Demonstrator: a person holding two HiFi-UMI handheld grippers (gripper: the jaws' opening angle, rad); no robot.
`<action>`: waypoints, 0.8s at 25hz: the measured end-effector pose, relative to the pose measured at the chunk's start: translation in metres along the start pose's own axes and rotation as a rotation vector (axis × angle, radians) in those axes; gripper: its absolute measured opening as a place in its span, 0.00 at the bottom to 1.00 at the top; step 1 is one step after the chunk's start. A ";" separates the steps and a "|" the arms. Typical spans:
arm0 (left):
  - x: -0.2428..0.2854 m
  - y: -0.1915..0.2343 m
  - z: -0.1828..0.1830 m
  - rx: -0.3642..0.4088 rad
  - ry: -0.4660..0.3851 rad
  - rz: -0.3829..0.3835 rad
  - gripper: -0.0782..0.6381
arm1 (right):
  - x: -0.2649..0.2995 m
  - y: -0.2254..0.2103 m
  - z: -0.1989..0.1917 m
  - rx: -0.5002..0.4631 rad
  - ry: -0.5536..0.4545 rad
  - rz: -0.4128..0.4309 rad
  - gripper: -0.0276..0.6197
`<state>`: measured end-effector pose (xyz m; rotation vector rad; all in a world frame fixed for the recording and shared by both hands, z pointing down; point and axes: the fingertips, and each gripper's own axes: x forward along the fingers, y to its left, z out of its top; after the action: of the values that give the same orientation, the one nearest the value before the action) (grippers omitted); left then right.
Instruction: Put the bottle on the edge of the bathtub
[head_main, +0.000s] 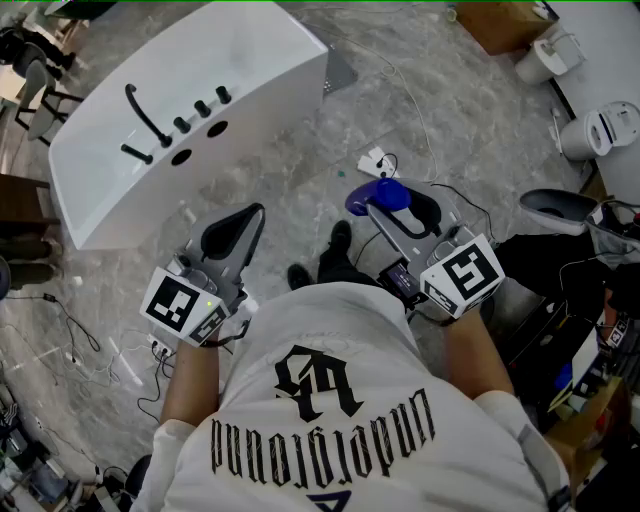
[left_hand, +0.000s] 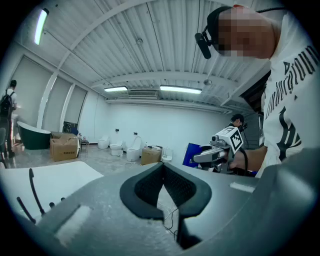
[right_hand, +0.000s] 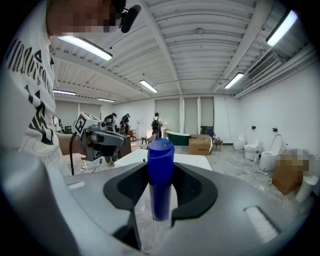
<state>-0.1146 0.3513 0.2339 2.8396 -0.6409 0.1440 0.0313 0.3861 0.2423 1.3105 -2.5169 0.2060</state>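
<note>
Printed white shirt (head_main: 320, 380) and bare forearms came first, elbows tucked at the sides and both wrists held level in front of the waist, as the person stood on the grey veined floor (head_main: 430, 110). From the right hand the right tool (head_main: 398, 210) reached forward with its jaws clamped on the blue bottle (right_hand: 160, 170). It stood upright between the pads, cap on top, carried in the air over the floor and well apart from the bathtub (head_main: 250, 70). I took that firm, upright hold as a way to keep the bottle steady for setting it down on its base. The left tool (head_main: 248, 218) pointed toward the tub with its jaws together and nothing between them, seemingly just held out of the way. The tub's flat edge with the black faucet (head_main: 145, 118) lay ahead and to the left, so the right arm would need to swing across and stretch forward to get the bottle there.
</note>
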 end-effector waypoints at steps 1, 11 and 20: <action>0.005 0.000 -0.001 -0.001 0.001 -0.001 0.12 | -0.001 -0.005 -0.002 0.001 -0.001 -0.001 0.28; 0.066 0.014 -0.004 -0.008 0.027 -0.001 0.12 | 0.009 -0.063 -0.009 0.021 -0.015 0.020 0.28; 0.146 0.042 0.012 0.003 0.045 0.023 0.12 | 0.026 -0.146 0.008 -0.011 -0.031 0.064 0.28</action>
<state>-0.0007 0.2513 0.2514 2.8236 -0.6644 0.2123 0.1347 0.2799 0.2419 1.2395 -2.5845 0.1873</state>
